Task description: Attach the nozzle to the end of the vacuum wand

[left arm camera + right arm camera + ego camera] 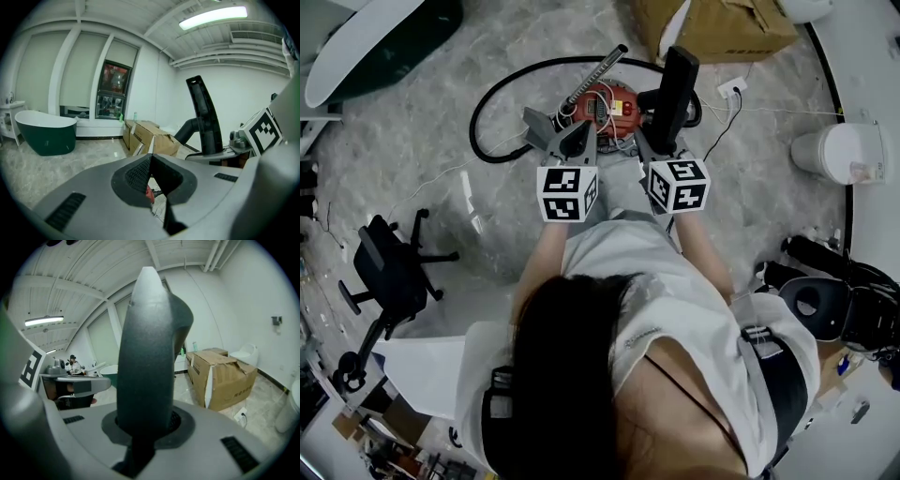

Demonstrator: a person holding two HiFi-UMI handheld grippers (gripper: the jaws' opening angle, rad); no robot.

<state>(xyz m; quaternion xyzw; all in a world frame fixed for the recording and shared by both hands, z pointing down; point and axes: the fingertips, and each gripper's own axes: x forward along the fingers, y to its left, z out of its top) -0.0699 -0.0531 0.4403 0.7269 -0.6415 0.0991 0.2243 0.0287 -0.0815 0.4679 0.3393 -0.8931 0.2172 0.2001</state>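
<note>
Black nozzle in right tool

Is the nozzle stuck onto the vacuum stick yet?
Not yet. Picked up: the right gripper holds the black nozzle upright. The left gripper is shut, empty. The wand rests by the red vacuum, ungripped; joining them is left.

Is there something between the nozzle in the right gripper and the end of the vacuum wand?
Nothing visible blocks it. The right gripper holds the nozzle above the floor; the wand lies left of it, with only the black hose on the floor between.
</note>
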